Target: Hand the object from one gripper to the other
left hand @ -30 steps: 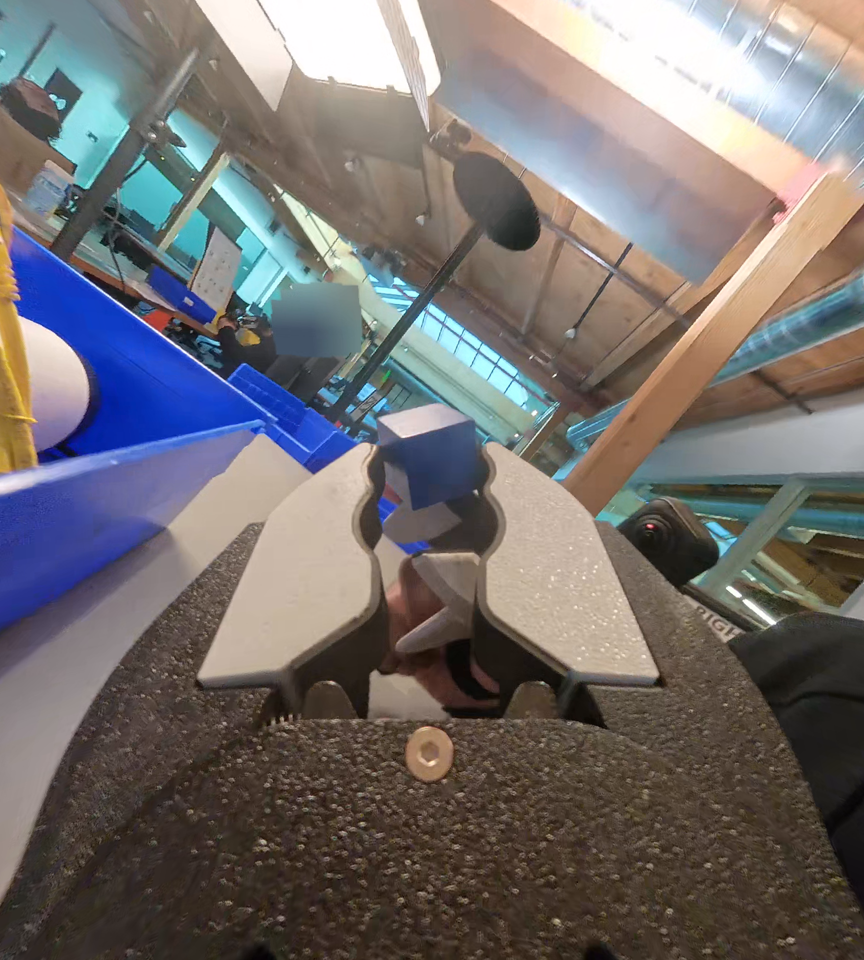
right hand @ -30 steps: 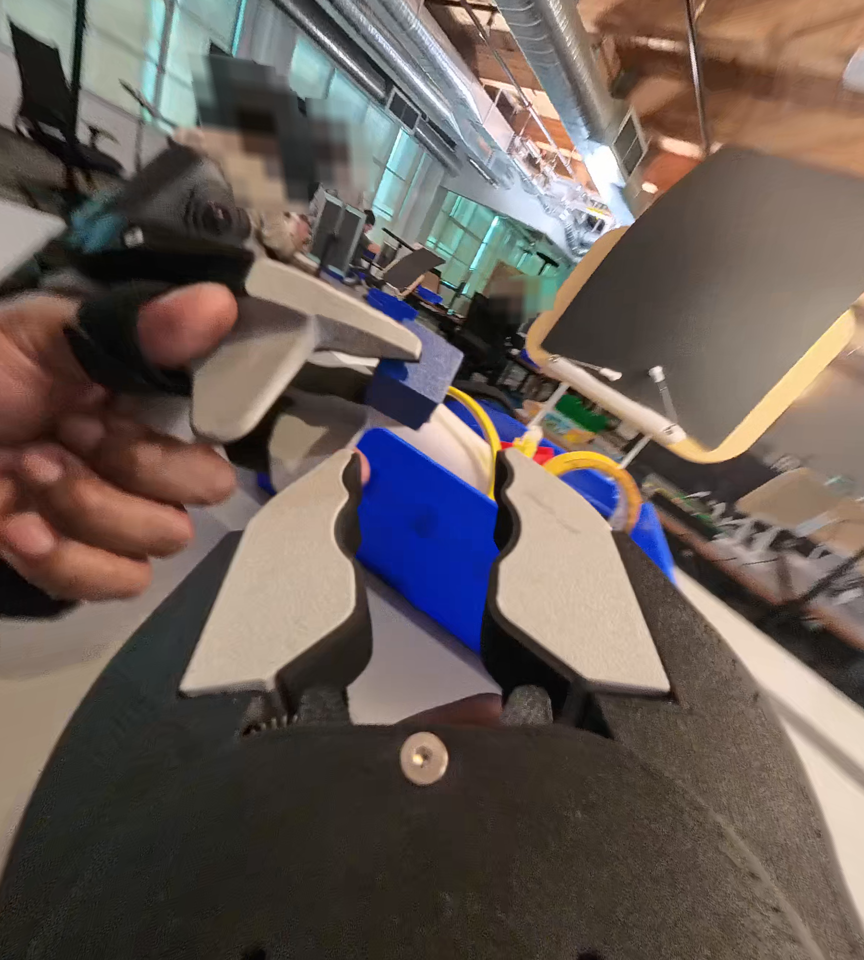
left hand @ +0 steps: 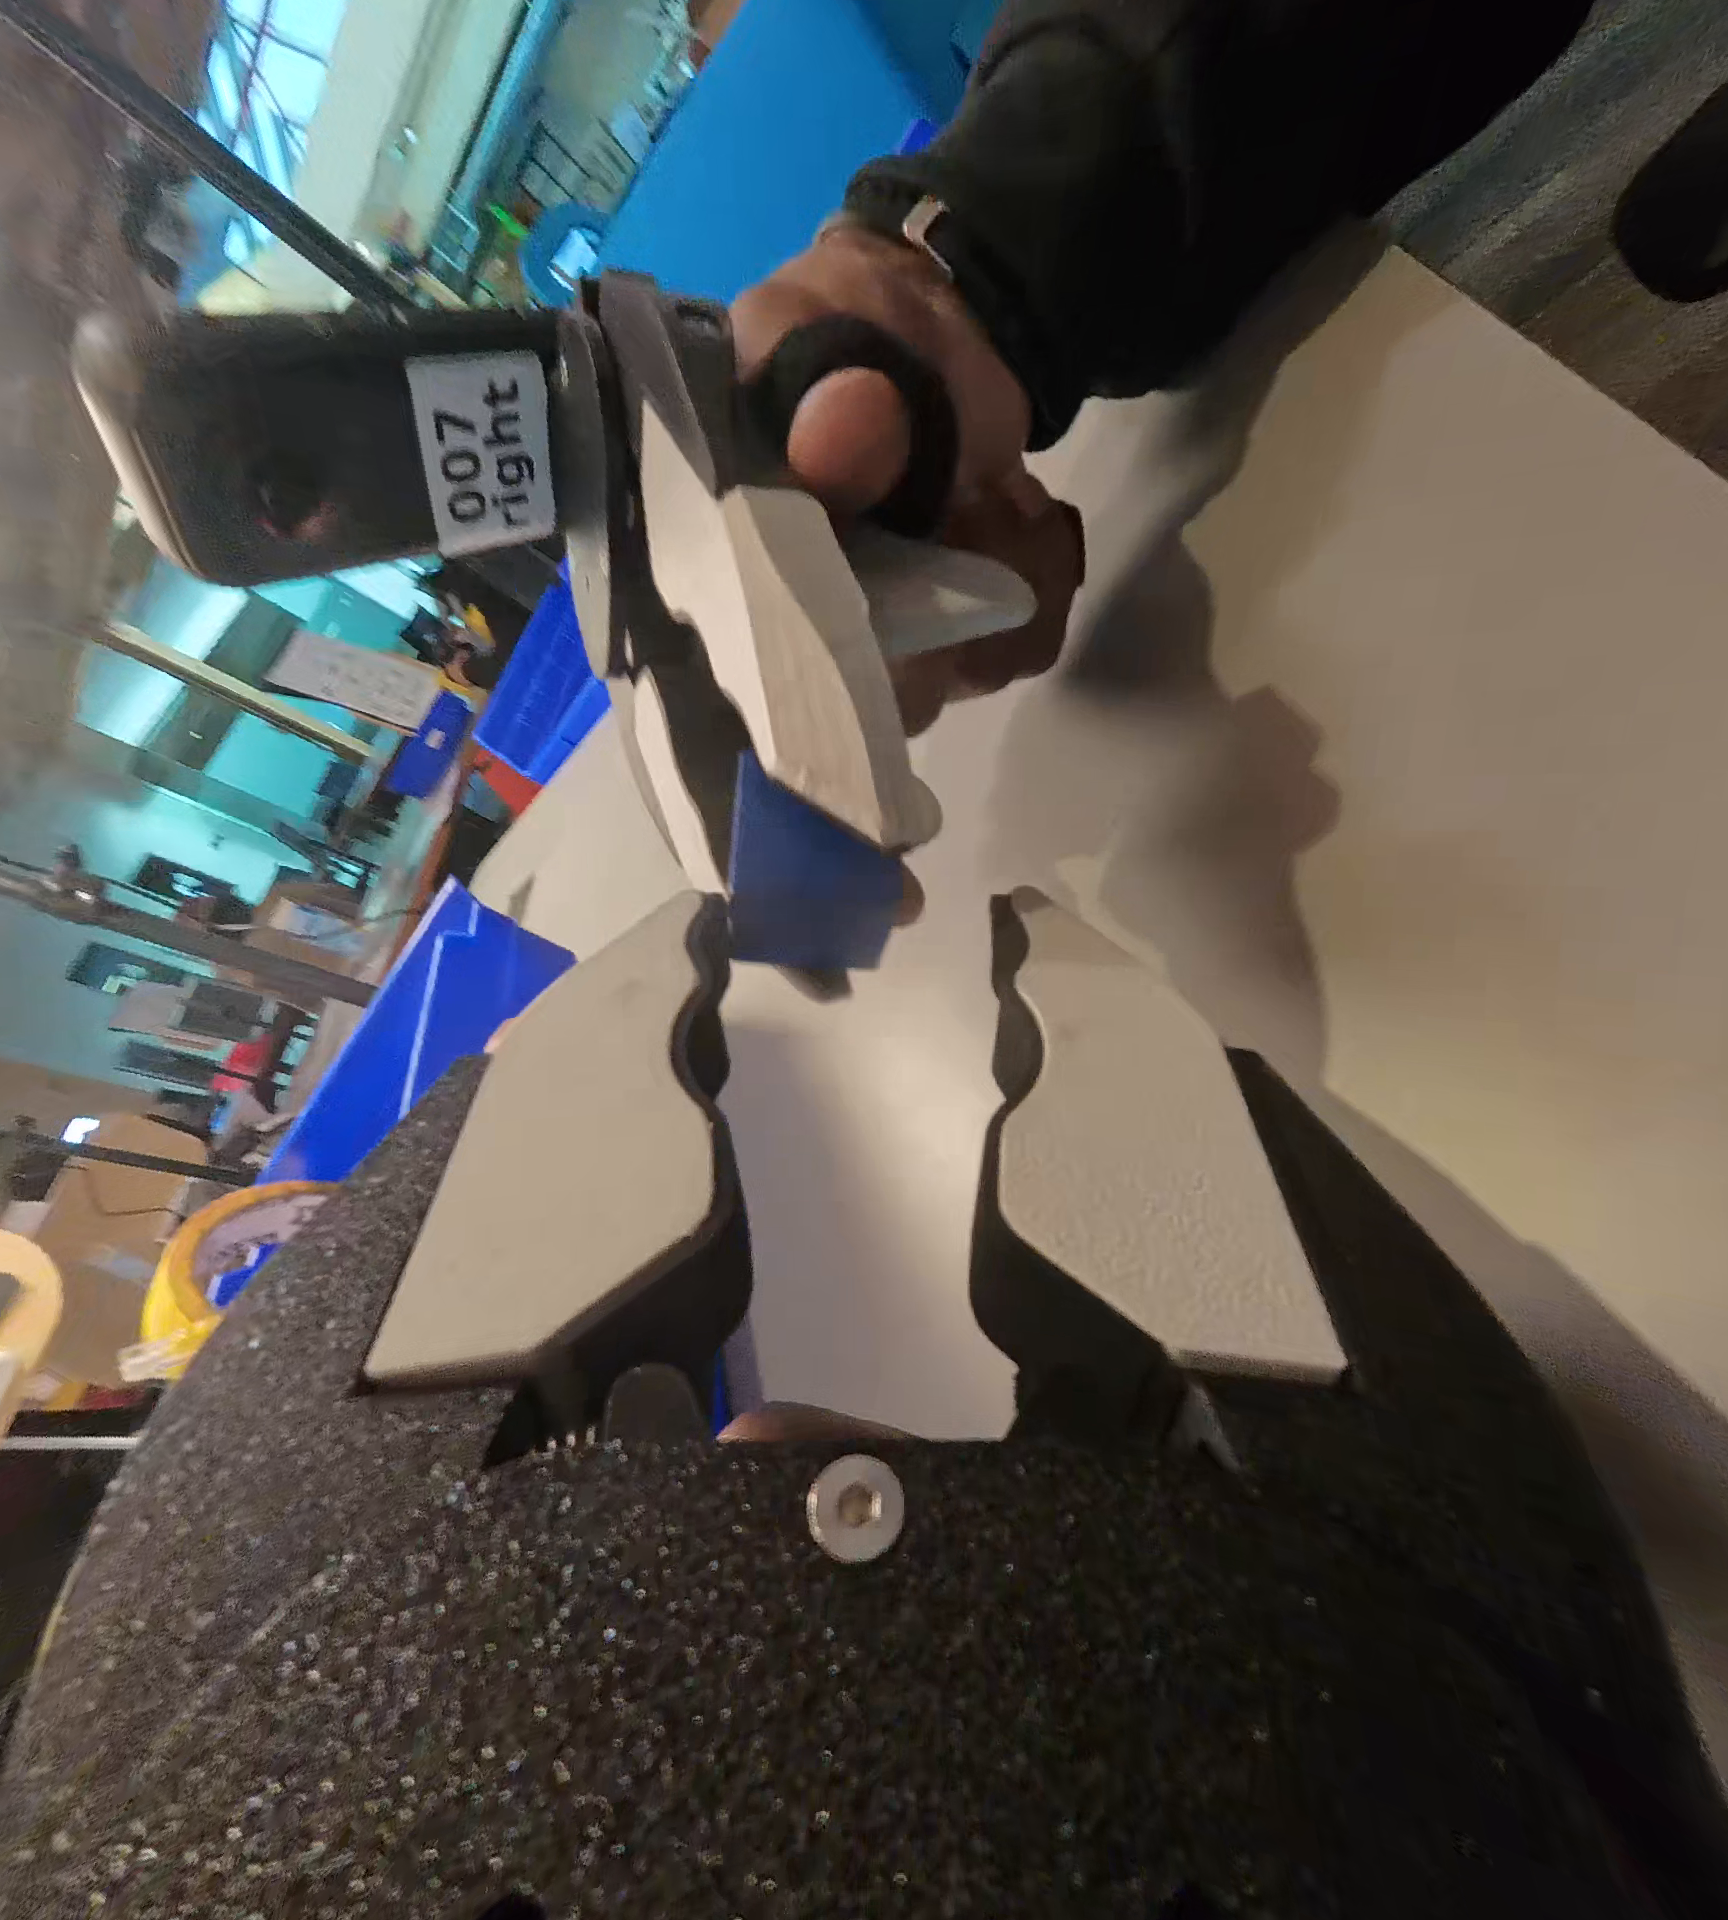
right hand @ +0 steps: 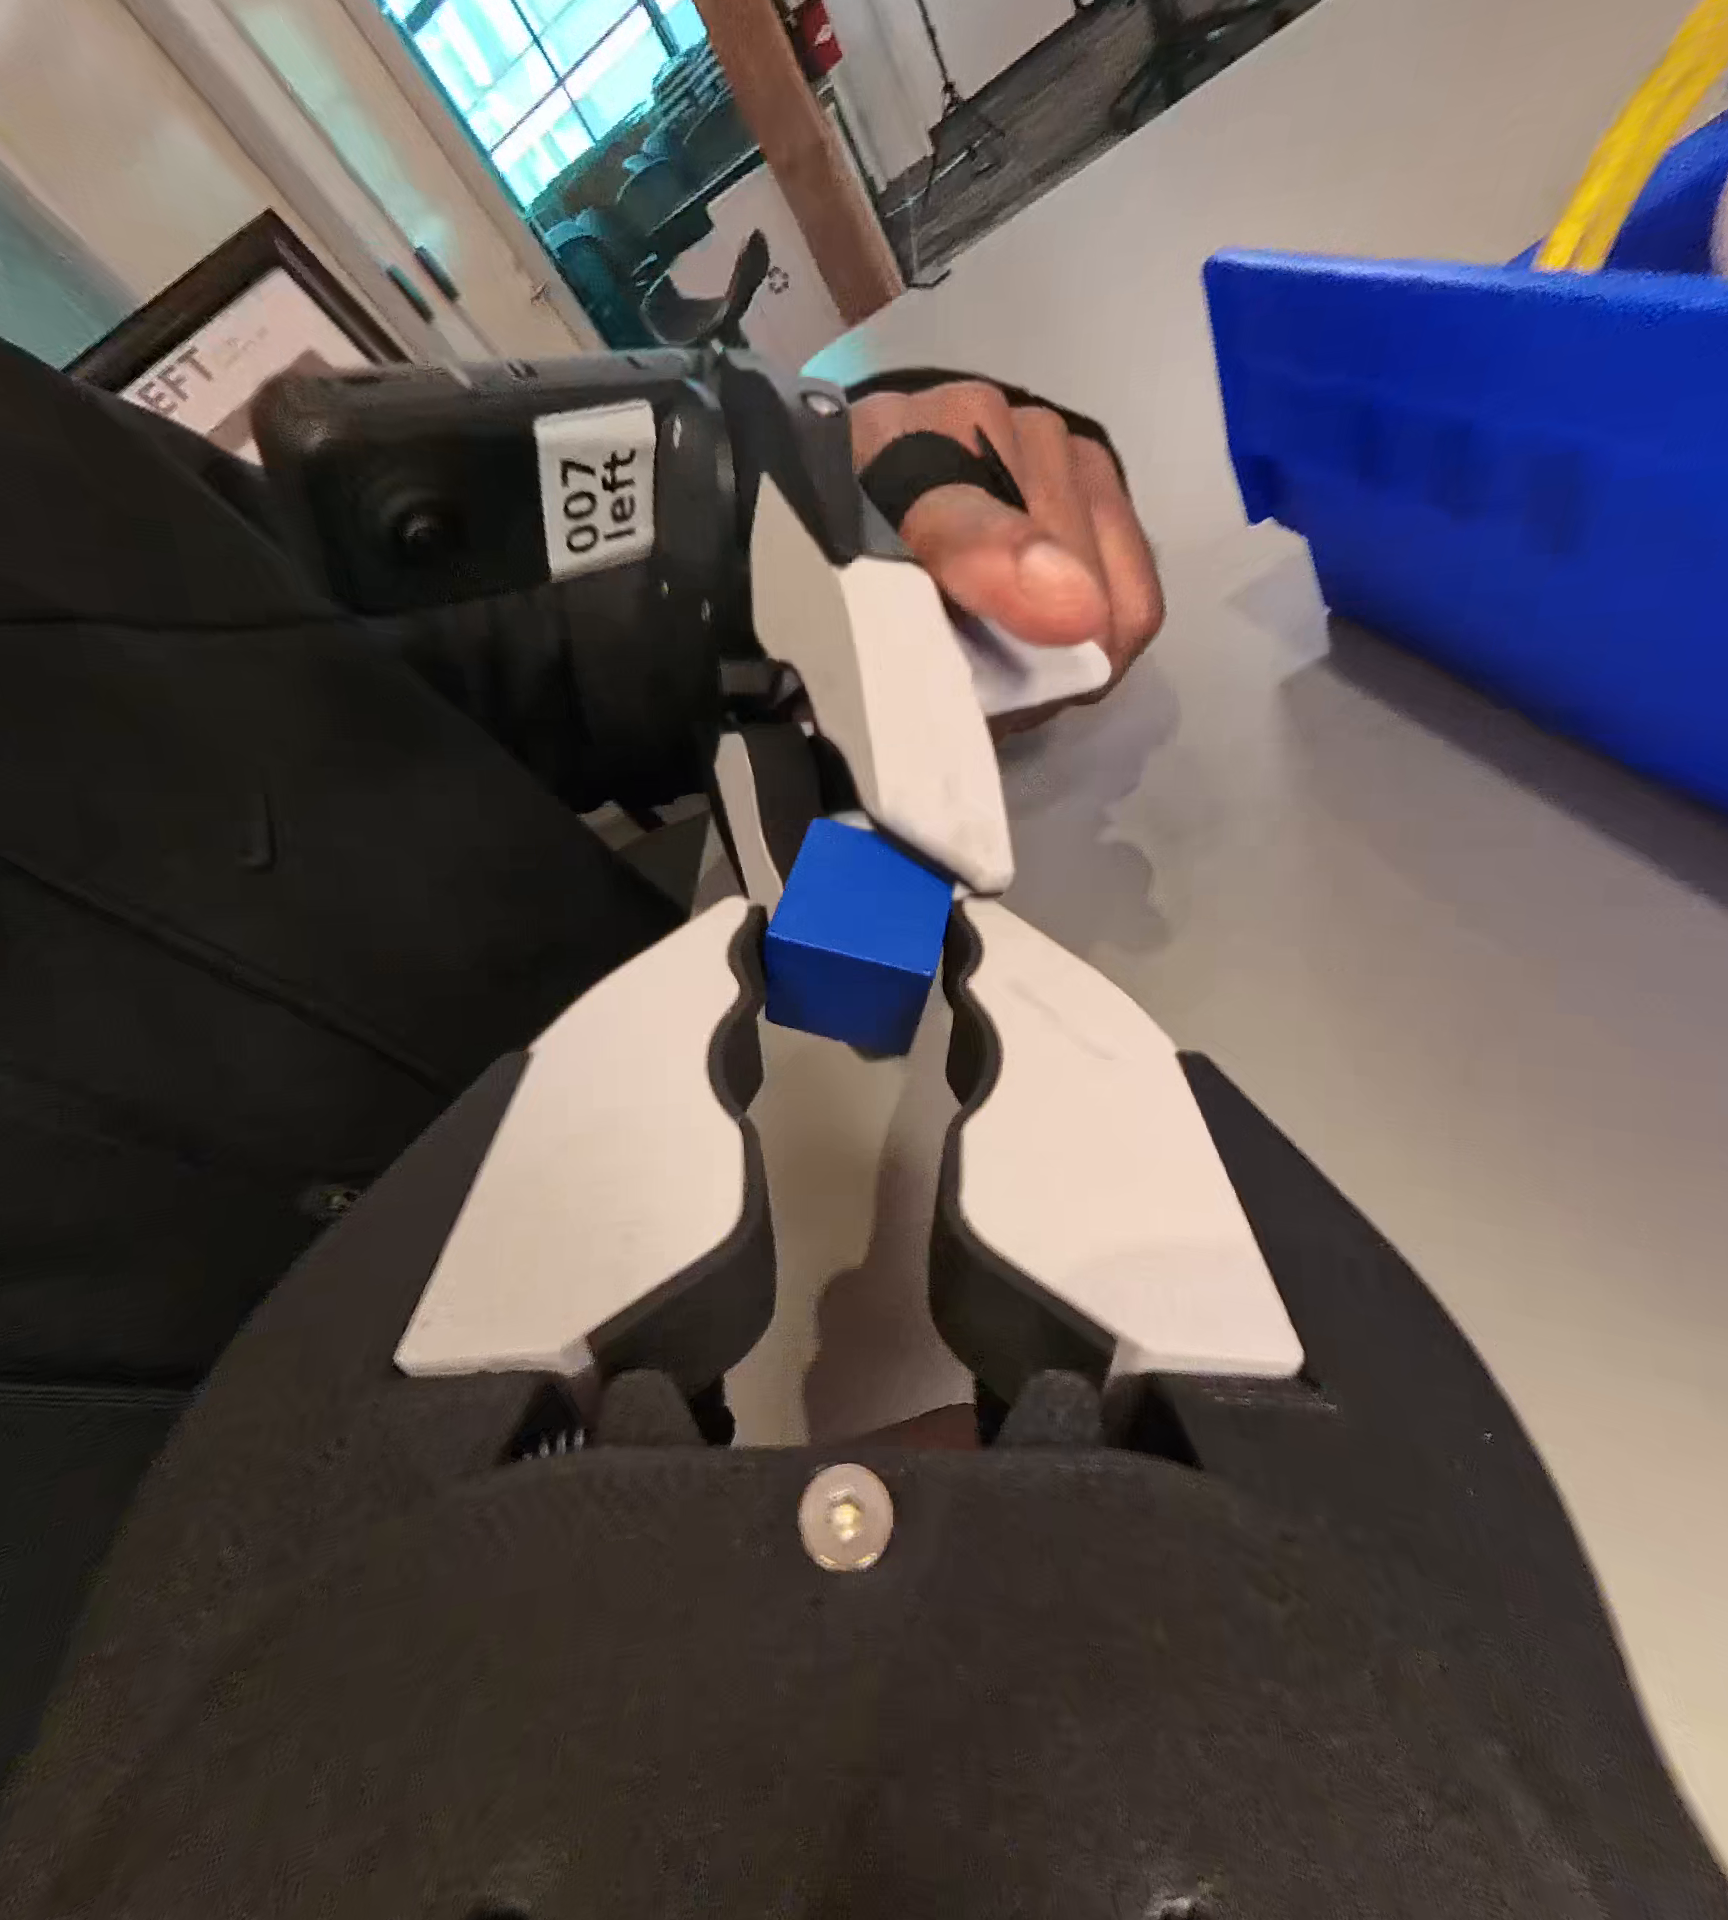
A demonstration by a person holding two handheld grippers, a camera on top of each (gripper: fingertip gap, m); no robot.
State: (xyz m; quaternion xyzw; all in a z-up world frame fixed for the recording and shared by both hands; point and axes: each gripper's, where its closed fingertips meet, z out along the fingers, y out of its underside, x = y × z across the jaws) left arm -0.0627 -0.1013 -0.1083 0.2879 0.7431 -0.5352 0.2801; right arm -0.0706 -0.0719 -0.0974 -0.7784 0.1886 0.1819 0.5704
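The right gripper (right hand: 855, 951) pinched the small blue cube (right hand: 855, 961) between its grey fingertips; the left gripper (left hand: 855, 914) stood spread beside it, above the white table (left hand: 1462, 727).

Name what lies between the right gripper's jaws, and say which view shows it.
A blue cube sits pinched between the tips of the right gripper. The right wrist view shows this most plainly, and the left wrist view shows it too.
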